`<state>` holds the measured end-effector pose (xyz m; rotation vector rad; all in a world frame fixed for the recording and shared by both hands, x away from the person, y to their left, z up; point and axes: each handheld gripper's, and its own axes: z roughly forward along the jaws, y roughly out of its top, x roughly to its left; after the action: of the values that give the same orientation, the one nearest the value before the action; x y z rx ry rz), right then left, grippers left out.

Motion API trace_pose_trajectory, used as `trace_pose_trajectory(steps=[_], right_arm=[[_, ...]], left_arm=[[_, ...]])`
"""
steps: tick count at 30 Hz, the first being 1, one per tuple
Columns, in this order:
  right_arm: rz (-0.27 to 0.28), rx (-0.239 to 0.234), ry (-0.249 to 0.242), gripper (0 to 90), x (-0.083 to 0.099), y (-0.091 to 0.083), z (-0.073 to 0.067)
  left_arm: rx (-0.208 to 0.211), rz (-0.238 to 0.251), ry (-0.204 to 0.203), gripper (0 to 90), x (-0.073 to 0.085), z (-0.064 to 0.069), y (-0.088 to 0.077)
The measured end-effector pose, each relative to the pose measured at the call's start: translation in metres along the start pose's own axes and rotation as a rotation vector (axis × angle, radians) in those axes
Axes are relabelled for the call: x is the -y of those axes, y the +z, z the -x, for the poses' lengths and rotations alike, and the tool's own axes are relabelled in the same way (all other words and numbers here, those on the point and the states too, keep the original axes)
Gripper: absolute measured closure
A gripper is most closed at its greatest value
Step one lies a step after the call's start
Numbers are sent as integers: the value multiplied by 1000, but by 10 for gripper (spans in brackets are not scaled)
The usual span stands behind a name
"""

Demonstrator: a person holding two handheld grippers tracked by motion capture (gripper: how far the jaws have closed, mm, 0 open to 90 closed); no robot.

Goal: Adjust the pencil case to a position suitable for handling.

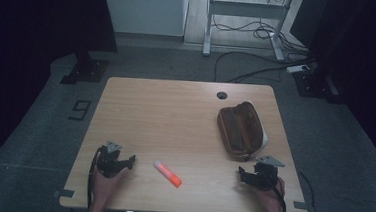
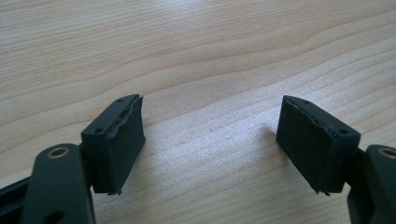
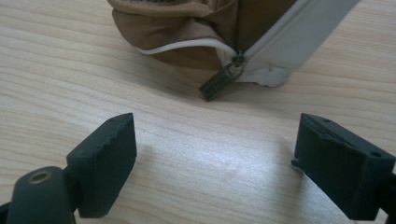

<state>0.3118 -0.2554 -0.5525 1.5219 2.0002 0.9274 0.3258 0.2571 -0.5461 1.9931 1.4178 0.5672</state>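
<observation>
Desk (image 1: 175, 110): pale wood-grain top, round cable hole near the far edge.
Pouch (image 1: 240, 130): brown, with a white side, lying toward the right edge, long axis running from far to near; zip pull (image 3: 222, 81) at its near end, resting on the wood.
Right tongs (image 1: 246, 173): near the front right corner, just short of the pouch's near end; jaws standing wide apart, nothing between them but bare wood, zip pull just beyond the tips.
Left tongs (image 1: 130, 161): near the front left corner, held low; jaws wide apart over bare wood, gripping nothing.
Marker (image 1: 167, 173): white body, orange cap, lying at a slant near the front edge, between both tongs, touching neither.
</observation>
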Motion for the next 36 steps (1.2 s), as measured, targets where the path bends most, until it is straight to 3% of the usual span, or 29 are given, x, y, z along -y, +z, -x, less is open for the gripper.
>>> trace_pose_trajectory(steps=[9,23,36], right_arm=[[36,-15,33,133,-1,-9,9],[97,8,57,157,-9,-20,23],[137,7,76,162,-15,-23,27]], left_arm=[[0,0,0,230,0,0,0],[0,0,0,230,0,0,0],[0,0,0,231,0,0,0]])
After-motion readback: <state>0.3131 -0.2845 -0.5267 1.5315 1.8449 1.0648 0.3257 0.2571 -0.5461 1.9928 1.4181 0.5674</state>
